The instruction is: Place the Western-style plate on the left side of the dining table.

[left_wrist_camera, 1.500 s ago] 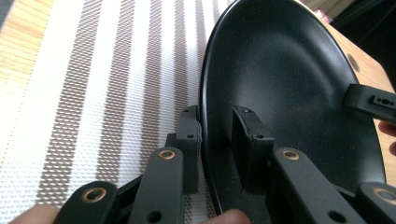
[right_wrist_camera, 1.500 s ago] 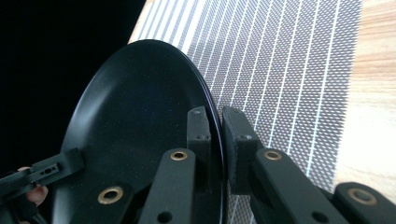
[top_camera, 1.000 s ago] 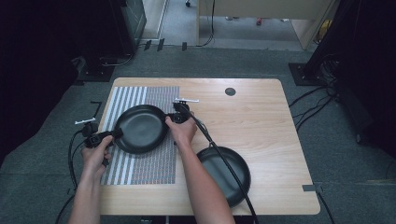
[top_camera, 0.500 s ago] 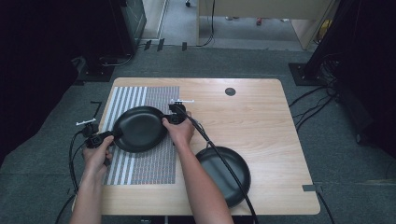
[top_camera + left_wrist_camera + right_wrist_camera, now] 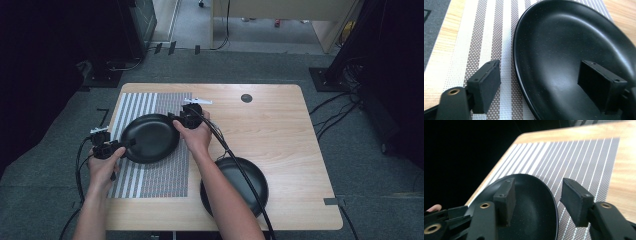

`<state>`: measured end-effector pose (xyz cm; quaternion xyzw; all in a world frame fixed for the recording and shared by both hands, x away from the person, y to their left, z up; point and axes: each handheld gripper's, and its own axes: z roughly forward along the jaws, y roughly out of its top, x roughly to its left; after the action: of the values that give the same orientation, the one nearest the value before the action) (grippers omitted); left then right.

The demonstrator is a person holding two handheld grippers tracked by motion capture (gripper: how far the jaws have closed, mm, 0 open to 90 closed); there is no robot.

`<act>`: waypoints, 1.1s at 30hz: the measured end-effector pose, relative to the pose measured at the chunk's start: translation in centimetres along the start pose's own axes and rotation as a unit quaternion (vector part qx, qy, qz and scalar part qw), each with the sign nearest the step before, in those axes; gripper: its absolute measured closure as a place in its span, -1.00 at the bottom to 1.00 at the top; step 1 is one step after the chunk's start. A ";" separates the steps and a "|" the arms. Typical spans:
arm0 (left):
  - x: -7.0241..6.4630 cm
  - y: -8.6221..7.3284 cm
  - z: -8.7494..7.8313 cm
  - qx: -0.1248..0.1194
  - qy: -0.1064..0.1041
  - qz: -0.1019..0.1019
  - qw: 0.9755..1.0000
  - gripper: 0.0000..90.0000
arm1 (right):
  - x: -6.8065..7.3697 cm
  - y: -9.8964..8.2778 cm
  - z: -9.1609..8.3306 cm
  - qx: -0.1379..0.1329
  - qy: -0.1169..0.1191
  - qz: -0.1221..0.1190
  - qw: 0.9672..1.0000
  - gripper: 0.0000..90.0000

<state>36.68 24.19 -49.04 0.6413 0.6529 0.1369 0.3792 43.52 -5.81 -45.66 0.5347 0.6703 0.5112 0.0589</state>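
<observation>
A black plate (image 5: 150, 137) lies on a striped placemat (image 5: 150, 175) at the table's left. My left gripper (image 5: 126, 144) is at the plate's near-left rim. In the left gripper view the gripper (image 5: 540, 67) is open across that rim, one jaw over the mat (image 5: 486, 37) and one over the plate's inside (image 5: 564, 45). My right gripper (image 5: 176, 120) is at the plate's far-right rim. It (image 5: 537, 185) is open too, with one jaw above the plate (image 5: 531, 207) and the other above the mat (image 5: 579, 157).
A second black plate (image 5: 250, 180) rests on the wooden table (image 5: 270, 120) near the front right, partly hidden by the right forearm. A small dark round inset (image 5: 246, 98) sits near the far edge. Cables trail from both grippers.
The plate and both hands have shifted very slightly to the left on the mat. Little else differs.
</observation>
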 end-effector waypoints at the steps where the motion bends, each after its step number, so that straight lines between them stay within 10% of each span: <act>1: -0.1 0.0 -0.3 -0.006 0.000 -0.001 1.000 -0.64 | 0.1 0.1 -0.5 -0.005 0.003 -0.005 1.000 0.00; 33: -6.3 -3.4 -8.6 -0.061 -0.034 0.058 0.996 -0.69 | -1.2 -2.2 -14.7 -0.019 -0.035 -0.105 0.994 -0.42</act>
<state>27.71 20.45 -43.48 0.6577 0.5919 0.1765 0.4311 33.40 -15.70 -40.99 0.4773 0.7106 0.4960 0.1458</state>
